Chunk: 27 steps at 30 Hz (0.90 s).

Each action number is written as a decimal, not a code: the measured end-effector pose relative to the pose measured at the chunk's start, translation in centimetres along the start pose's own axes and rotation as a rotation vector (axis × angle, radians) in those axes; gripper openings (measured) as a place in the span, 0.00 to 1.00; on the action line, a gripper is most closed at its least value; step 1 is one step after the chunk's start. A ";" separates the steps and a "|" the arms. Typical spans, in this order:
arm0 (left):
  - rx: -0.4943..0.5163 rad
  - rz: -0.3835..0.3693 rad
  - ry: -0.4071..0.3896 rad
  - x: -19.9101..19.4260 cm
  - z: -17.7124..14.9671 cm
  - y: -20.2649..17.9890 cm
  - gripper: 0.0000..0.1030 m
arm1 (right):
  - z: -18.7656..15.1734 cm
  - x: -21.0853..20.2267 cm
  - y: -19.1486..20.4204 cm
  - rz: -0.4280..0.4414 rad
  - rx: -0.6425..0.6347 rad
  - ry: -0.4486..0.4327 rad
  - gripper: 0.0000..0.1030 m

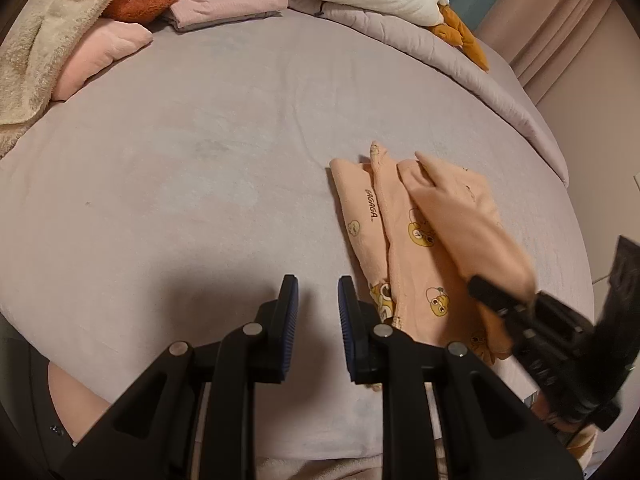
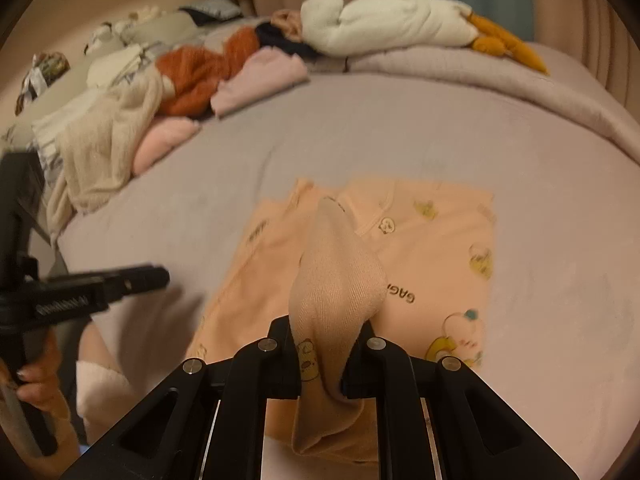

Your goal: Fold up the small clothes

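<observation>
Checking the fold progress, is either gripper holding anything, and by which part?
Right gripper pinches a raised fold of the peach bear-print cotton garment; left gripper is open, holding nothing.

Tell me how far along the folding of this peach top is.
Partly done: the peach top lies on the bed with its sides turned in. In hand: the right claw lifts a fold of it. The left claw hangs open. Left: laying that fold down.

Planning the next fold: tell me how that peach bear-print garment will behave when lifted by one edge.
Probably floppy: the peach garment drapes limply from the right gripper, which pinches a fold. Likely light, since one pinch lifts that part. It may drag on the fuzzy bed cover rather than slide.
</observation>
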<state>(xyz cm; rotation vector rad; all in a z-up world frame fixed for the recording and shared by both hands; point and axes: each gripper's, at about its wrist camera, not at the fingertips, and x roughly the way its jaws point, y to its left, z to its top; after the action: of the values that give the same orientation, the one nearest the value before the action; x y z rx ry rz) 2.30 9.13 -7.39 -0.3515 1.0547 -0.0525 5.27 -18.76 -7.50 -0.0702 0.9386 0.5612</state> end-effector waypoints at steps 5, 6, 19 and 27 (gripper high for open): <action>0.008 -0.016 -0.003 -0.3 0.2 -0.4 0.20 | -0.5 0.9 -0.2 0.003 0.009 0.042 0.14; 0.012 -0.018 -0.007 -0.4 0.3 -0.5 0.20 | -0.6 0.9 -0.2 0.003 0.008 0.048 0.14; 0.100 -0.173 -0.005 -1.1 2.1 -4.6 0.37 | -1.0 -3.0 -1.6 -0.001 0.044 -0.017 0.60; 0.150 -0.281 0.105 2.2 2.7 -7.8 0.49 | -1.9 -5.2 -4.8 -0.086 0.133 -0.062 0.64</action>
<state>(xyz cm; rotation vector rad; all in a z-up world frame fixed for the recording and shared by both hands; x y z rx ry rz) 6.67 2.05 -5.60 -0.3614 1.0920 -0.4039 3.81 -25.64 -5.47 0.0262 0.9064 0.4184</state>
